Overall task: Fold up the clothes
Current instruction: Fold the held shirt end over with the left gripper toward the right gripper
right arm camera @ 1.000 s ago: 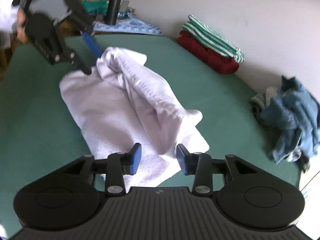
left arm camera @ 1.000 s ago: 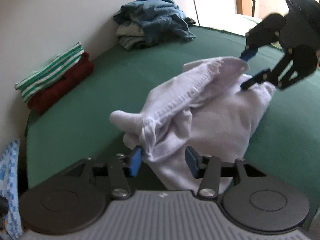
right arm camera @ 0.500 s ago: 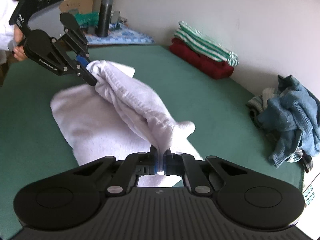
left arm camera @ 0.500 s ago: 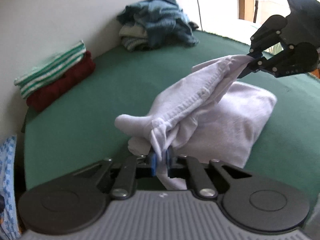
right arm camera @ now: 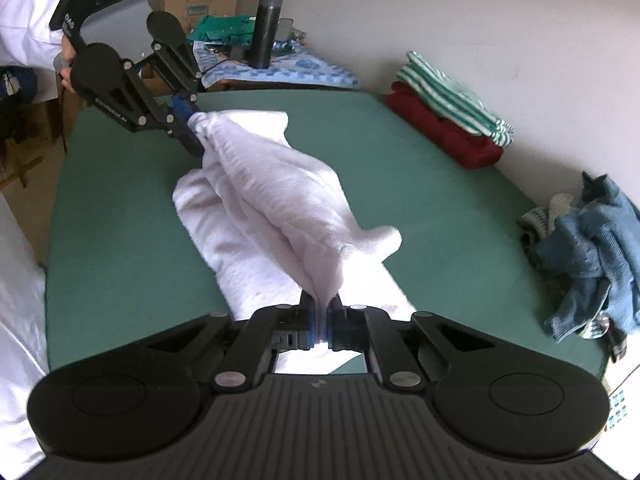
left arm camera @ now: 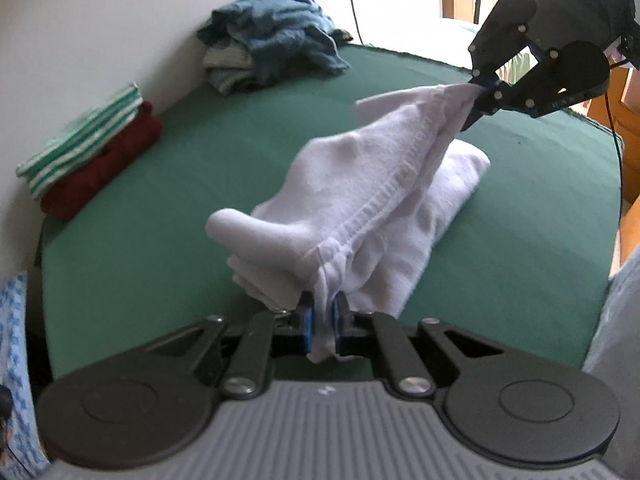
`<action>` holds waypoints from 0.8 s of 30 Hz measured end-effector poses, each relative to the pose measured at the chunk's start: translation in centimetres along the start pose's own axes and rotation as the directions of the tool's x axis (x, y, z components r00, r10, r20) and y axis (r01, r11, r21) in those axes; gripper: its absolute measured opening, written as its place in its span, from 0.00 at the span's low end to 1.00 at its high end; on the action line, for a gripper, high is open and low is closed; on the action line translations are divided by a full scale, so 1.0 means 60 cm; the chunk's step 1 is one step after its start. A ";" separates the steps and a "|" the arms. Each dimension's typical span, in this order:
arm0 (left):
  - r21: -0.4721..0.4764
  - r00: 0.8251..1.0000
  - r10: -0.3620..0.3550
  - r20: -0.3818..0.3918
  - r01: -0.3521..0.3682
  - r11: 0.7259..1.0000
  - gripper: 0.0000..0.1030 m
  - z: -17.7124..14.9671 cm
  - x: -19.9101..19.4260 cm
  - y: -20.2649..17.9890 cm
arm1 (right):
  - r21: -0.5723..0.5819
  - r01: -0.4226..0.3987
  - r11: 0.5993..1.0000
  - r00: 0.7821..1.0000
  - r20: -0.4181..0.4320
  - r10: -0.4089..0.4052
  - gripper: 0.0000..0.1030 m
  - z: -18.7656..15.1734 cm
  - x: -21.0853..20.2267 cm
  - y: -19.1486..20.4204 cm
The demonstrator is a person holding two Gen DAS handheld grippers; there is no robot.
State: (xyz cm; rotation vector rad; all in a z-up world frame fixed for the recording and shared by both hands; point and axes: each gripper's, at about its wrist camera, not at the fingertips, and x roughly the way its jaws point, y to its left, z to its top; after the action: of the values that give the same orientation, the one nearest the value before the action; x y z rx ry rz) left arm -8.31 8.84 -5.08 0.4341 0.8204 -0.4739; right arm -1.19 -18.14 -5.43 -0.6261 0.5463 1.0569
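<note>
Nearest in the left wrist view, the left gripper (left arm camera: 321, 322) pinches one end of the white garment (left arm camera: 360, 204); farther right, the right gripper (left arm camera: 478, 94) pinches the other end. The top layer hangs raised between them, its lower layers resting on the green table (left arm camera: 168, 200). An uneven pull could drag those layers askew, or thin cloth could slip free.

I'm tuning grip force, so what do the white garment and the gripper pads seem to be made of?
The white garment looks like soft knit cotton, matte, with a stitched hem and loose drape. The pads of the left gripper look like blue rubber or plastic on black, likely plastic, links; the exact material is unclear.
</note>
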 end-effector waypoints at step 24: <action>-0.062 1.000 0.013 -0.017 -0.014 0.998 0.36 -0.033 -0.008 -0.014 | 0.281 -0.045 0.959 0.999 0.035 0.036 0.41 -0.035 -0.043 0.011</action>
State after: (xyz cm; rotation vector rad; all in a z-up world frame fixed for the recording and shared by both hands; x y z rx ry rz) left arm -10.19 9.35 -6.08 0.3865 0.8457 -0.4318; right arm -3.03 -20.97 -5.29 -0.3489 0.6716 1.0019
